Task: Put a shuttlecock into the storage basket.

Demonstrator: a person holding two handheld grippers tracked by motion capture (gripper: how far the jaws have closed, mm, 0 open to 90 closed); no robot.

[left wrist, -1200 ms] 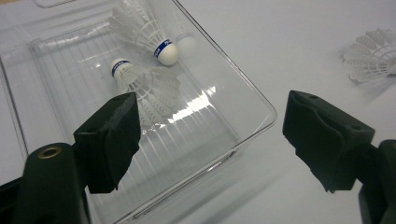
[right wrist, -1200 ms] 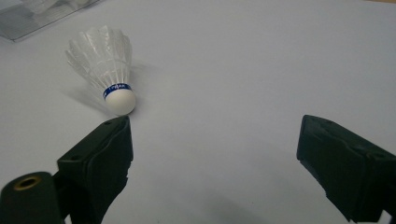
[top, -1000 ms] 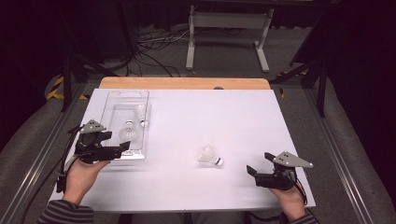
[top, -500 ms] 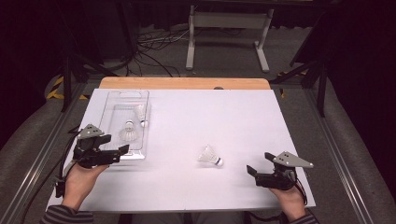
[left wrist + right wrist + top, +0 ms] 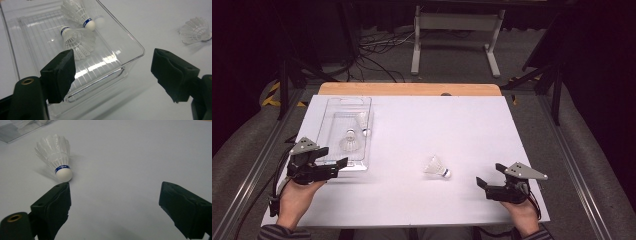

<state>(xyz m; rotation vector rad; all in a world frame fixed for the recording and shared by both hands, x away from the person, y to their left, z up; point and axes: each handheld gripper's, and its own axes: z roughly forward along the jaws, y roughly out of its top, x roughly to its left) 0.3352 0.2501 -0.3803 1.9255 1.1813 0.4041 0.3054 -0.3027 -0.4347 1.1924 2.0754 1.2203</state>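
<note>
Claws gape empty; left claw (image 5: 337, 164) has pulled back off the tray's (image 5: 332, 112) near corner, right claw (image 5: 481, 183) unmoved.

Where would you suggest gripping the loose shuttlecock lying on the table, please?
Probably at the narrow neck by the blue band, just behind the cork of the shuttlecock. It lies on its side with the cork towards the open right gripper, so come in low from that side, jaws either side of the neck; the feather skirt looks crushable.

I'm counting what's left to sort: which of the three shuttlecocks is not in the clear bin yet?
The shuttlecock lying alone on the white table, nearest the right tongs. The other two lie inside the clear plastic bin.
</note>
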